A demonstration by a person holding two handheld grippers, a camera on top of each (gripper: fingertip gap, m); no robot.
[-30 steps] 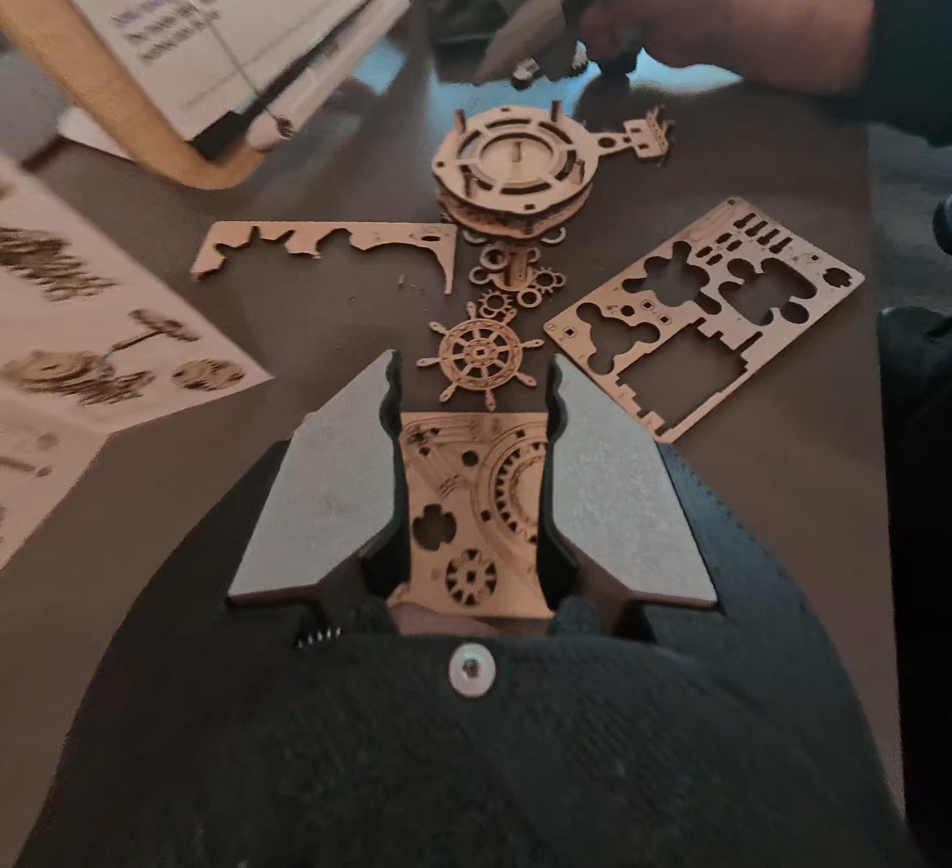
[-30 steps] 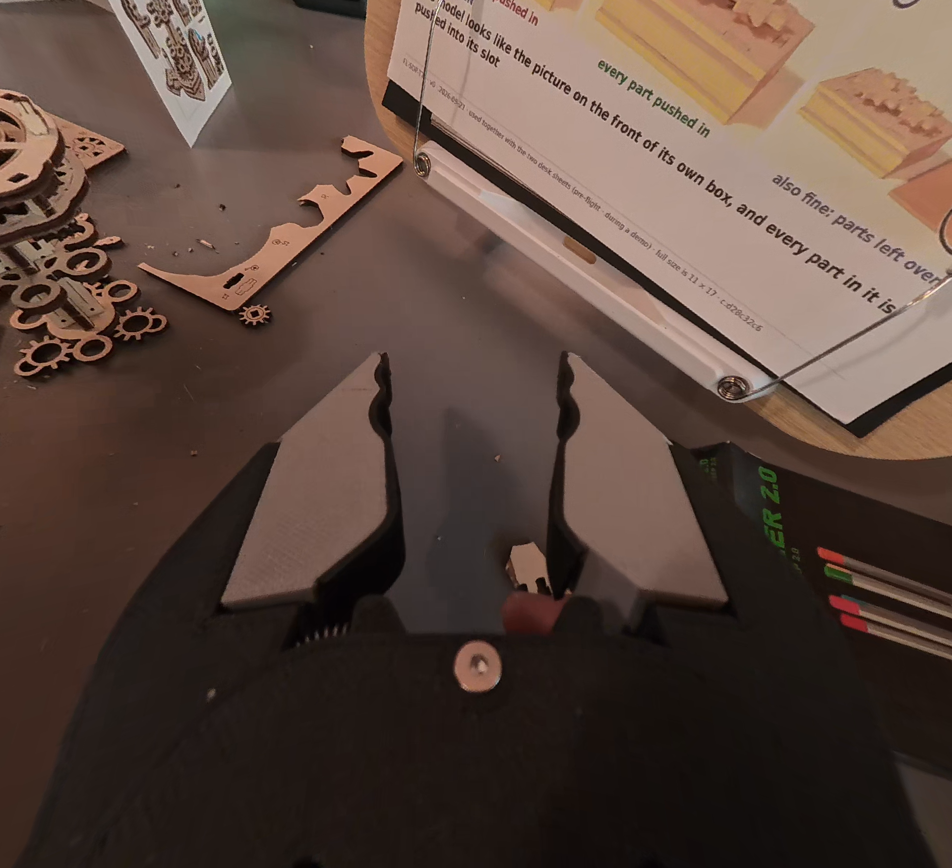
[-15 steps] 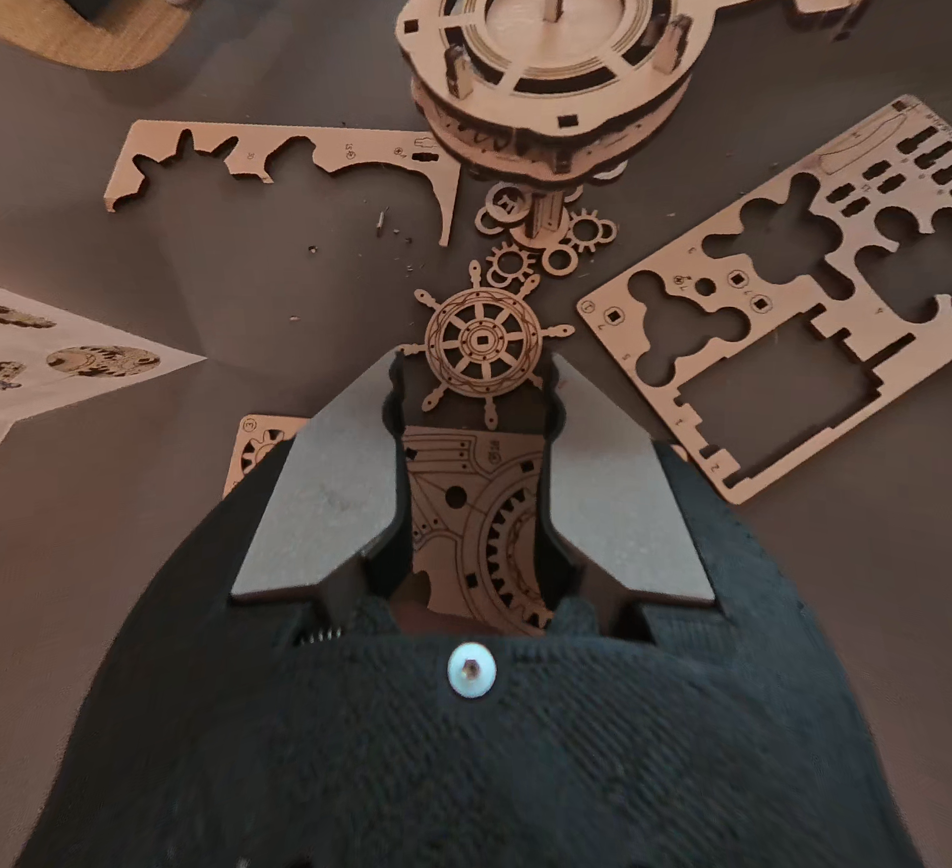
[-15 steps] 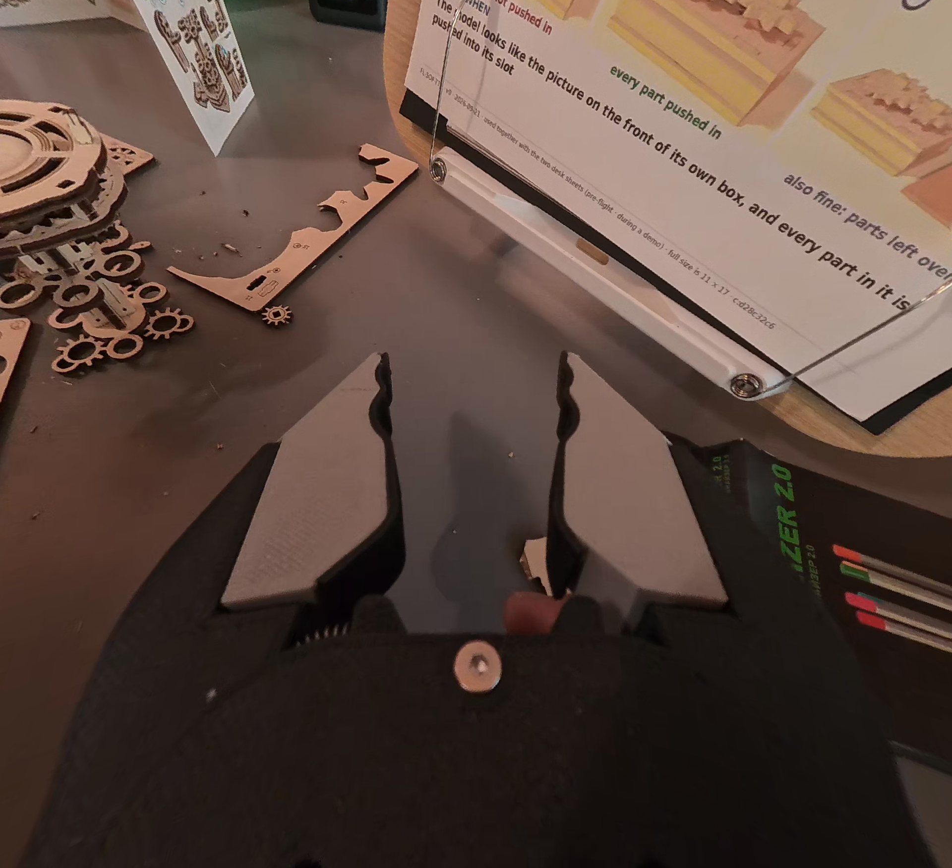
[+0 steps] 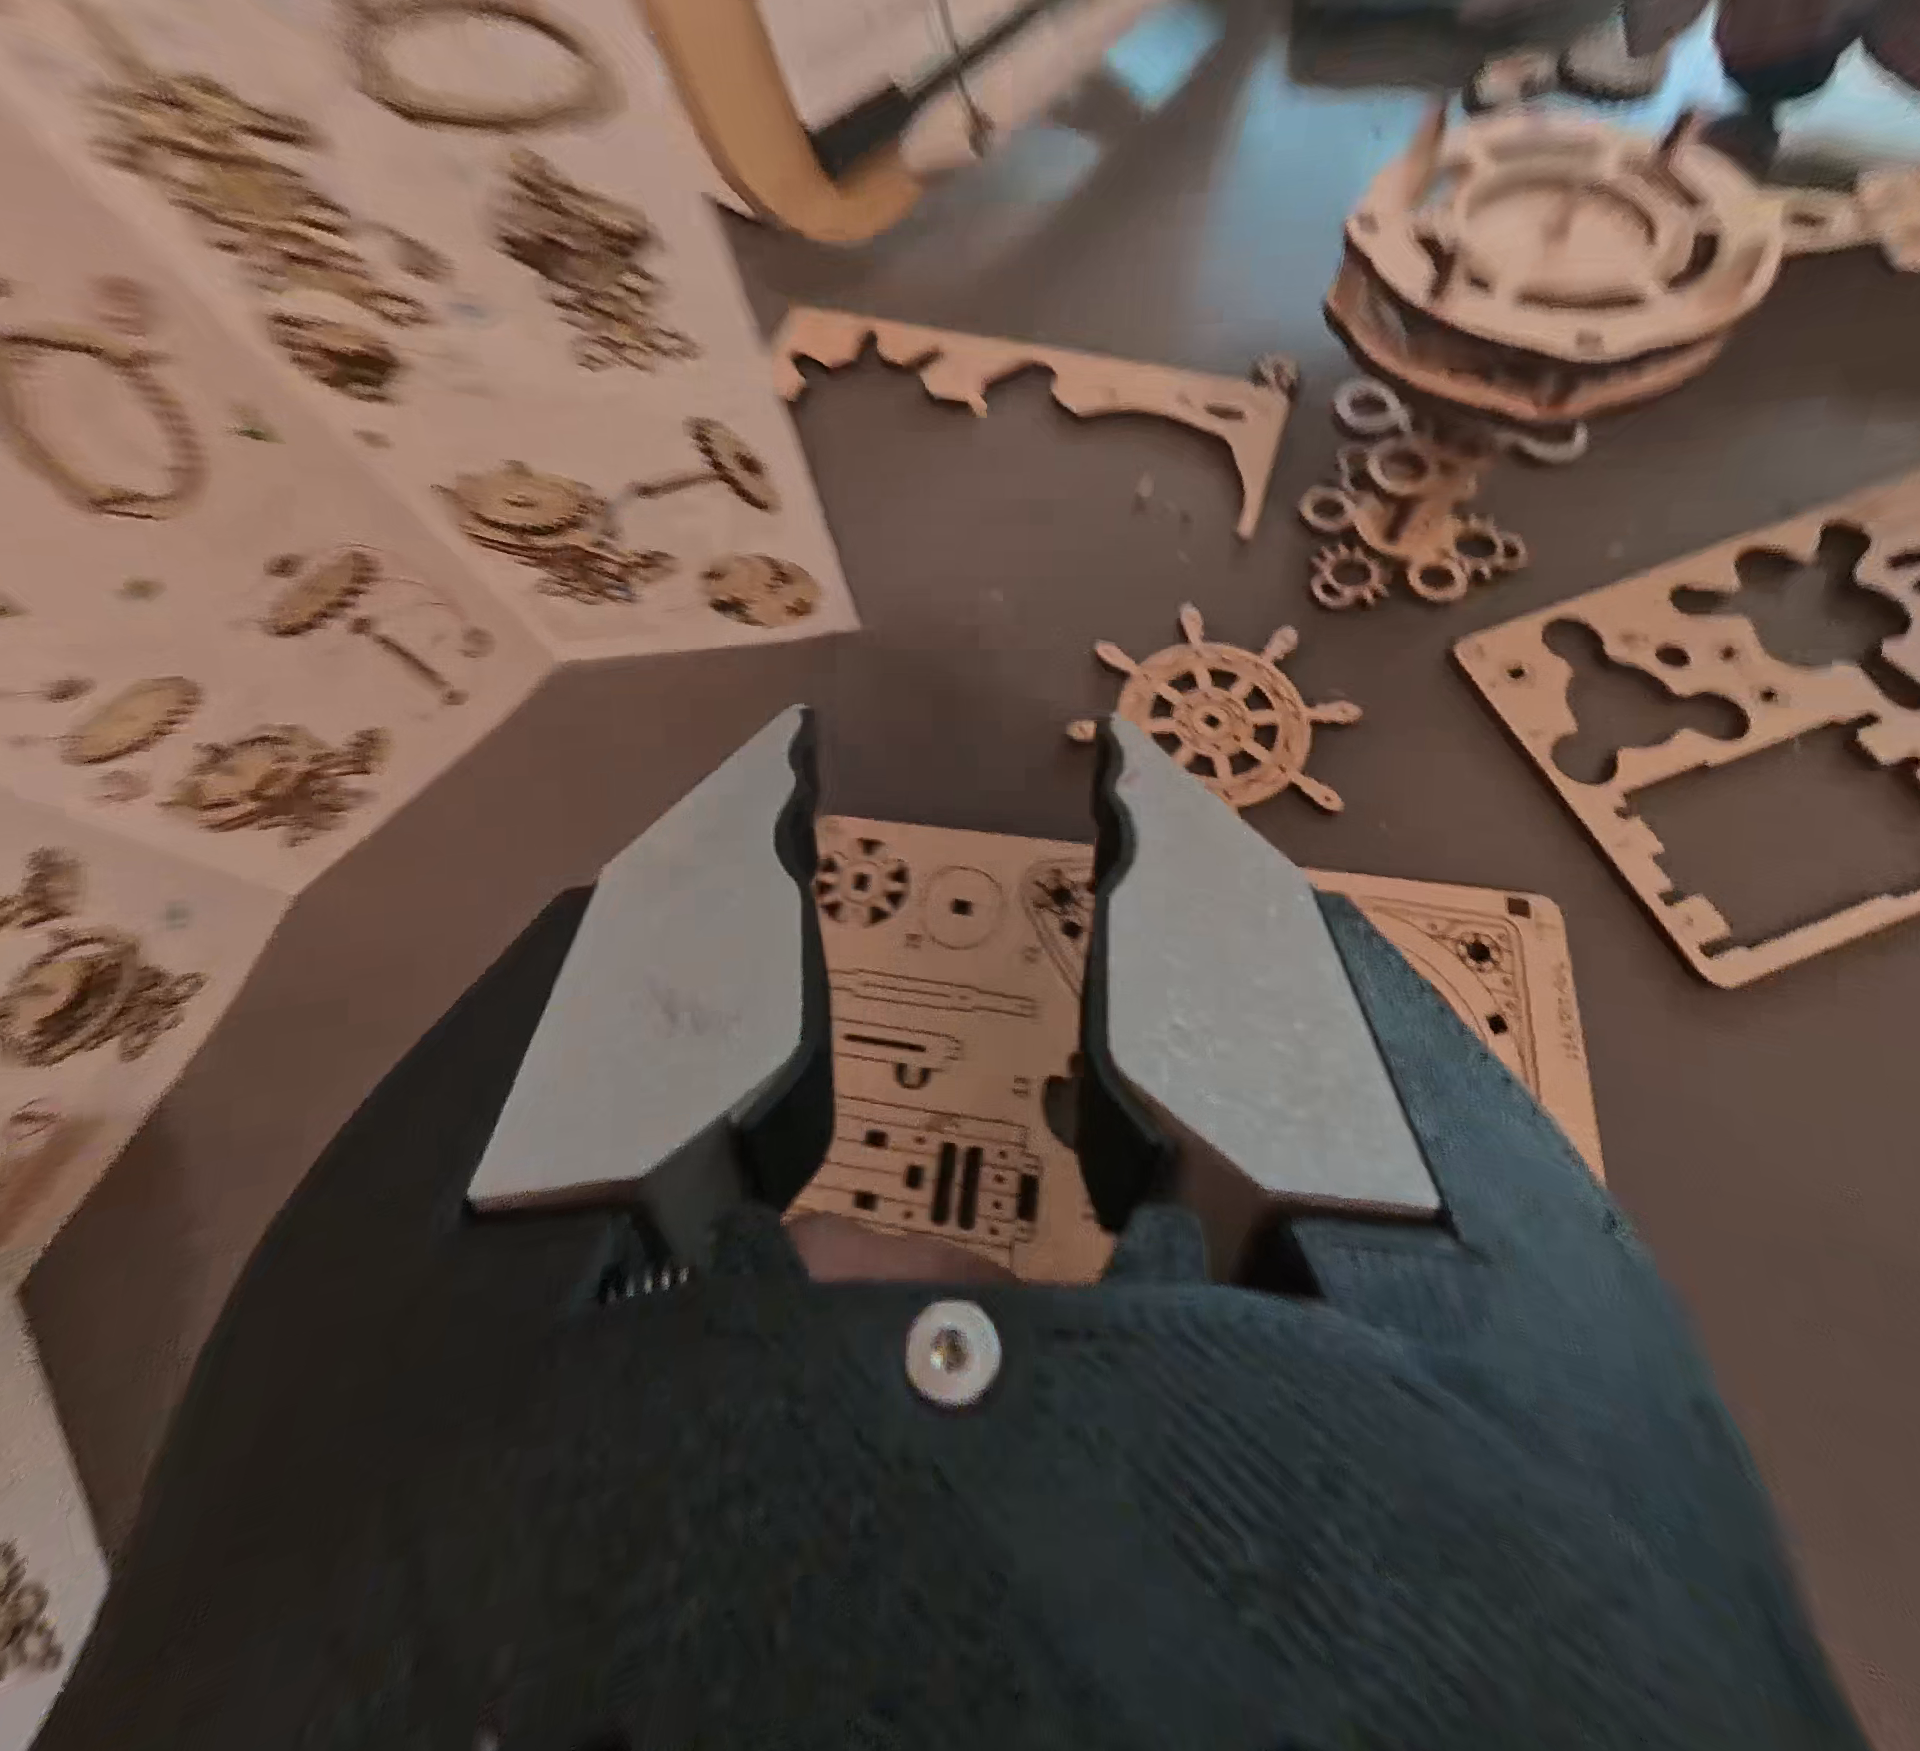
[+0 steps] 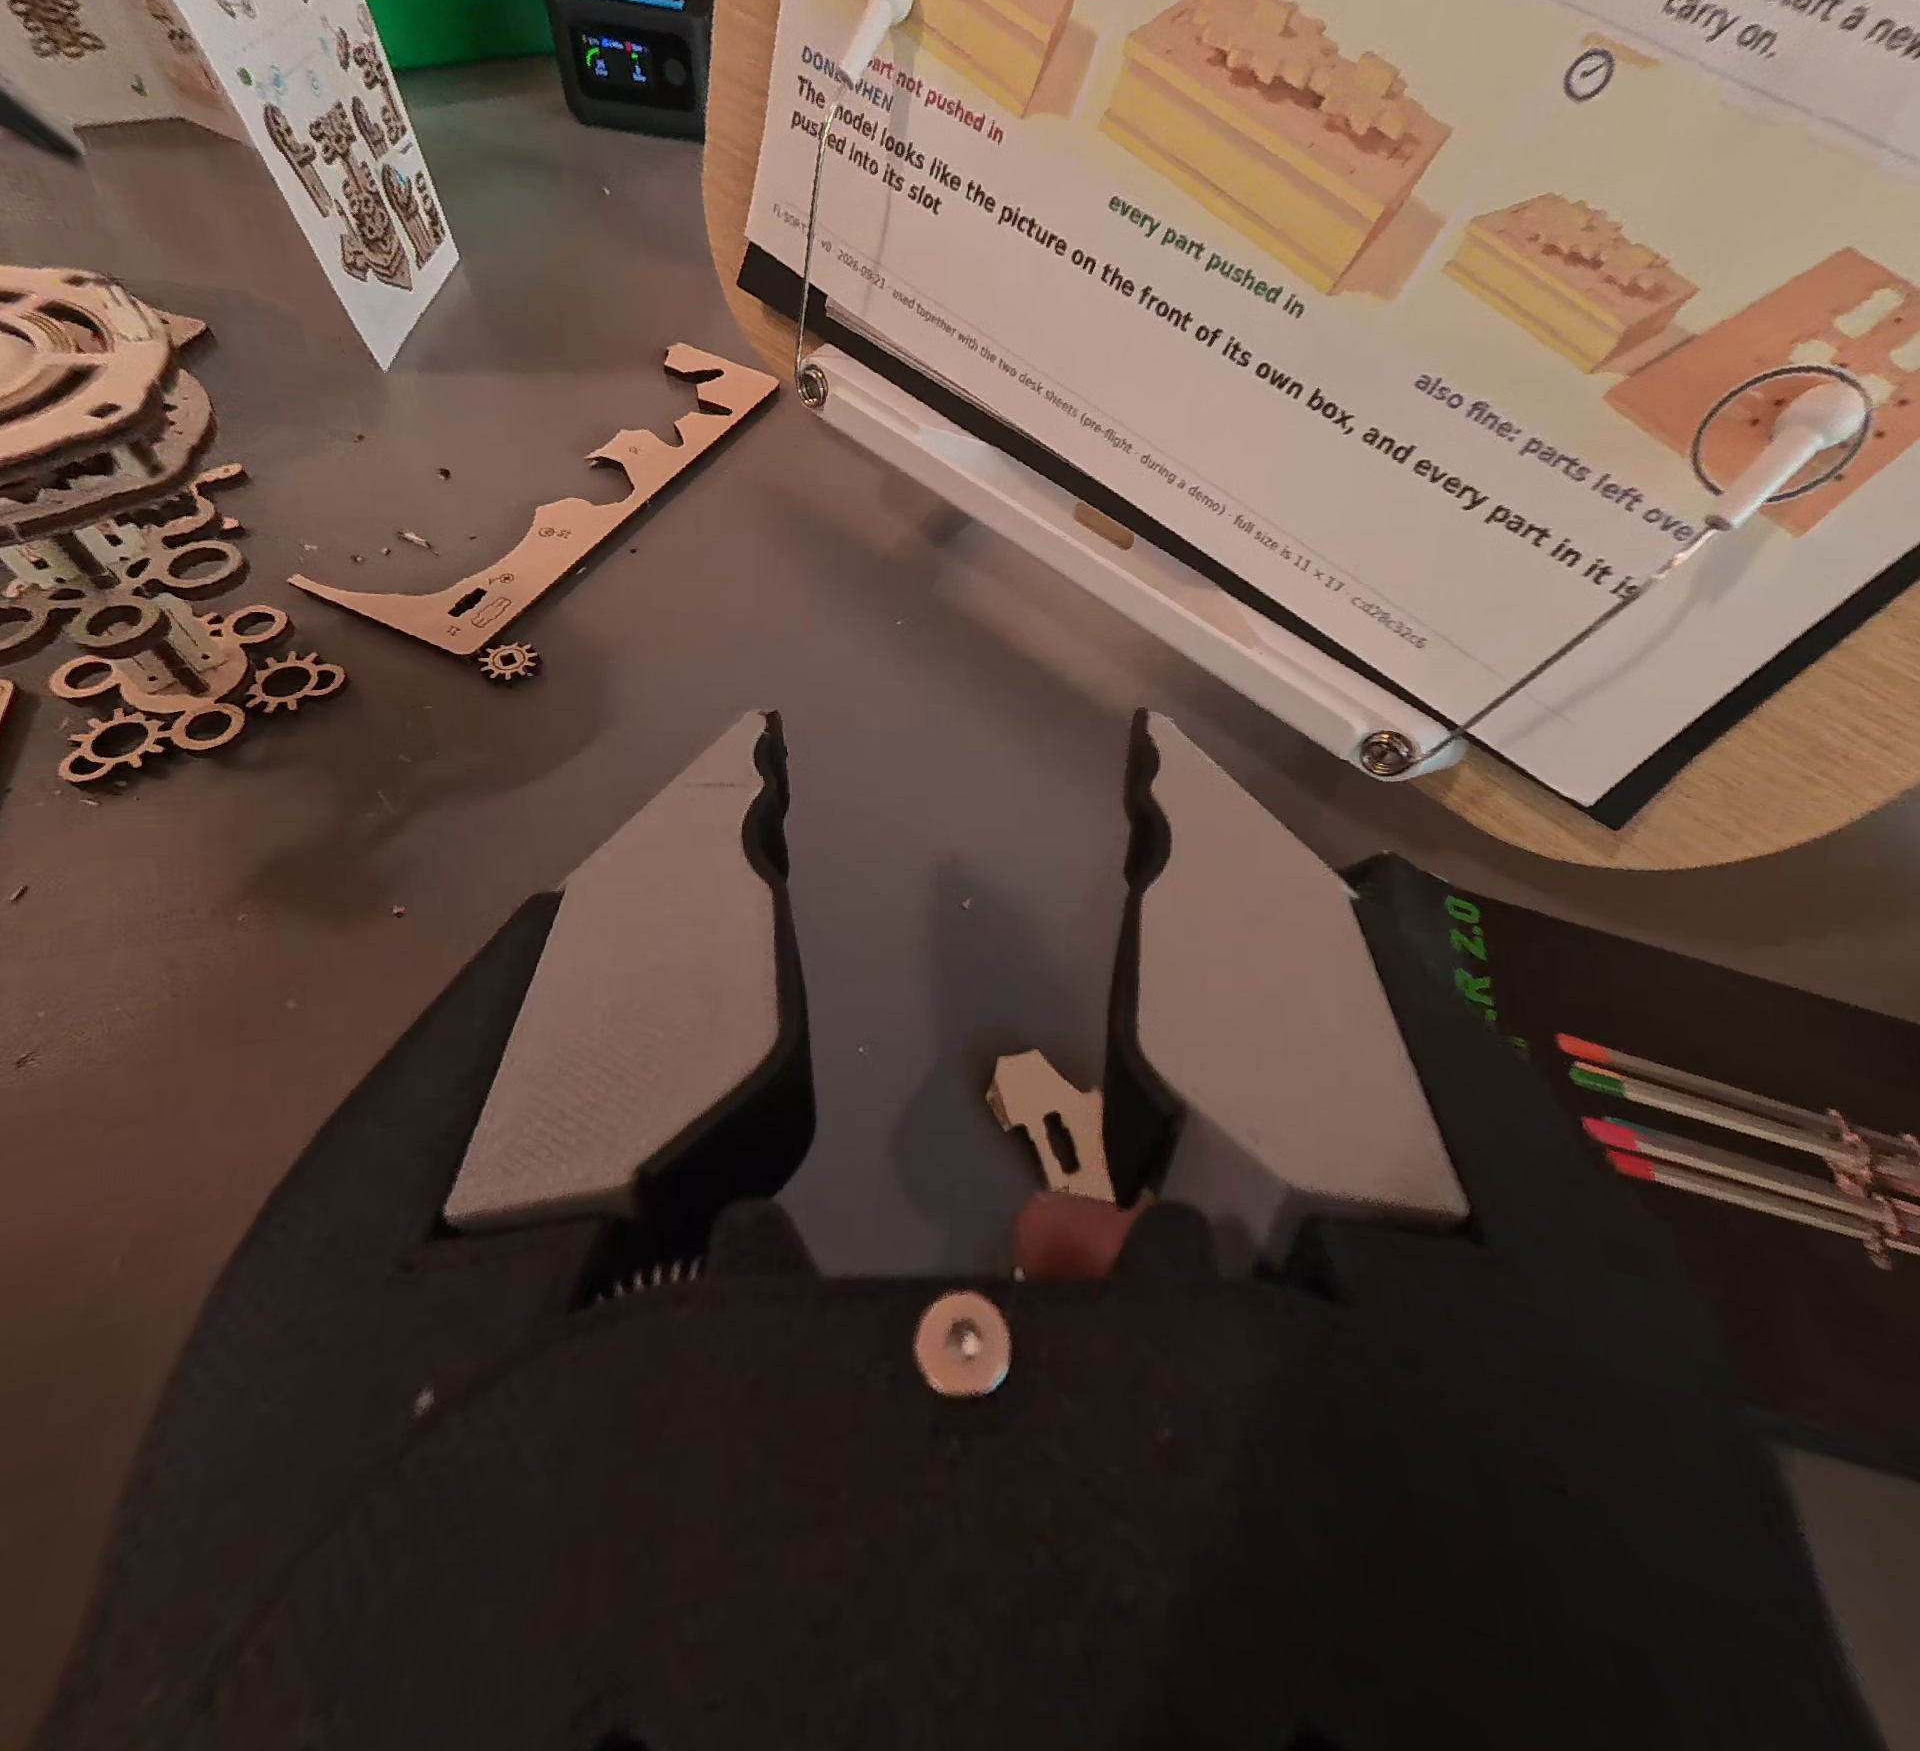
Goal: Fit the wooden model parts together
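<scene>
In the left wrist view my left gripper [image 5: 956, 743] is open and empty, above a flat wooden sheet of uncut parts [image 5: 935, 1026] lying on the dark table. A wooden ship's wheel [image 5: 1216, 727] lies just right of the right fingertip. Farther right are the round wooden assembly [image 5: 1538, 278] and a cluster of small gears [image 5: 1403, 517]. My right gripper [image 6: 956, 735] is open. A small wooden part [image 6: 1049, 1130] sits low by its right finger, with a fingertip under it. The round assembly [image 6: 83, 392] and the gears [image 6: 156, 662] are at its far left.
A jagged offcut strip [image 5: 1039, 382] [image 6: 561, 538] with a tiny gear [image 6: 507, 660] lies mid-table. A punched-out sheet [image 5: 1714, 766] lies right. A folded leaflet [image 5: 312, 351] stands left. A paper board on a wooden stand [image 6: 1247, 247] and a black box [image 6: 1714, 1130] crowd the right gripper.
The left gripper has swung left and pulled back, so the ship's wheel now lies to its right and the leaflet fills the left. More of the small part shows between the right fingers.
</scene>
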